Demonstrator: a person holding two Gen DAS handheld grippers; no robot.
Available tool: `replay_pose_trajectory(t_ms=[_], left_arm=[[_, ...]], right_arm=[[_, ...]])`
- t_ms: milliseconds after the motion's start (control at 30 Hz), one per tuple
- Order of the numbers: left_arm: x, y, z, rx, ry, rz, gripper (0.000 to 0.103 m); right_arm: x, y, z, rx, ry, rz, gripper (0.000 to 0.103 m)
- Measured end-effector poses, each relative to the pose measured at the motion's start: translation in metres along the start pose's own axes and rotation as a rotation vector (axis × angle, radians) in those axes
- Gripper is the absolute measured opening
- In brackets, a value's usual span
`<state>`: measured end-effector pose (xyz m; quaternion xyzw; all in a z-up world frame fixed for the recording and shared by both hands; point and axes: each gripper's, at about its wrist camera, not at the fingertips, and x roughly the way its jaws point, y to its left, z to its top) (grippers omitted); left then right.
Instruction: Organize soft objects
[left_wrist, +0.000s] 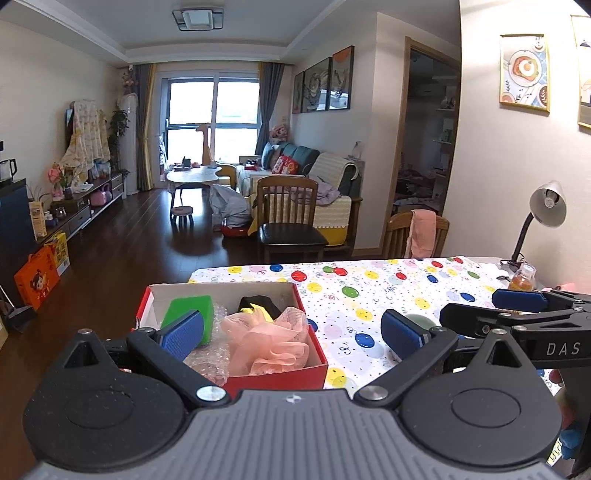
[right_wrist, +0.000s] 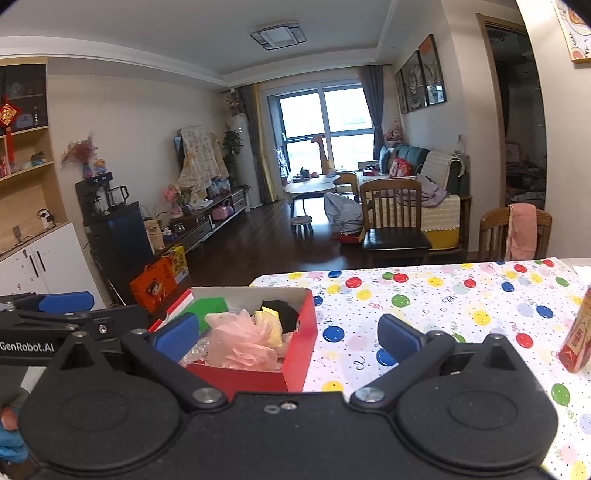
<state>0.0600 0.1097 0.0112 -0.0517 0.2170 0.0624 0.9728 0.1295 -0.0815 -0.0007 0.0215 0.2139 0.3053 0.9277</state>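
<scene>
A red box (left_wrist: 280, 376) with a white inside stands at the table's left end. It holds a green sponge (left_wrist: 192, 308), a pink mesh puff (left_wrist: 266, 341), a black and yellow item (left_wrist: 258, 303) and bubble wrap (left_wrist: 208, 360). My left gripper (left_wrist: 291, 332) hovers open just before the box, with nothing between its blue pads. My right gripper (right_wrist: 288, 338) is also open and empty, facing the same box (right_wrist: 299, 343) and puff (right_wrist: 243, 339). From each camera the other gripper shows side-on: the right gripper (left_wrist: 491, 310) at the right edge, the left gripper (right_wrist: 74, 312) at the left edge. A pale green round thing (left_wrist: 421, 320) lies half hidden behind my left gripper's right finger.
The table (left_wrist: 369, 295) wears a balloon-print cloth. At its far right stand a grey desk lamp (left_wrist: 546, 206) and a small orange bottle (left_wrist: 522, 277). A red packet (right_wrist: 578, 339) sits at the right. Wooden chairs (left_wrist: 288, 218) stand beyond the table, one with a pink towel (left_wrist: 419, 232).
</scene>
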Motion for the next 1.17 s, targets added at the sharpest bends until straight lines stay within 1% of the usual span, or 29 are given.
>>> replay_pose_trajectory(t_ms=[267,533,733,1167], left_arm=[[-0.003,0.0,-0.001,0.013,-0.002,-0.031,0.103],[-0.003,-0.005,-0.002,0.027,0.006,-0.051,0.103],[-0.002,-0.017,-0.003,0.036,0.011,-0.048,0.103],[-0.002,-0.05,-0.012,0.041,0.053,-0.042,0.103]], right_arm=[[-0.006,0.002,-0.005,0.011,-0.002,-0.046,0.103],[-0.01,-0.001,-0.01,0.017,0.006,-0.063,0.103],[-0.014,-0.008,-0.012,0.014,0.01,-0.058,0.103],[-0.029,-0.036,-0.022,0.048,0.028,-0.058,0.103]])
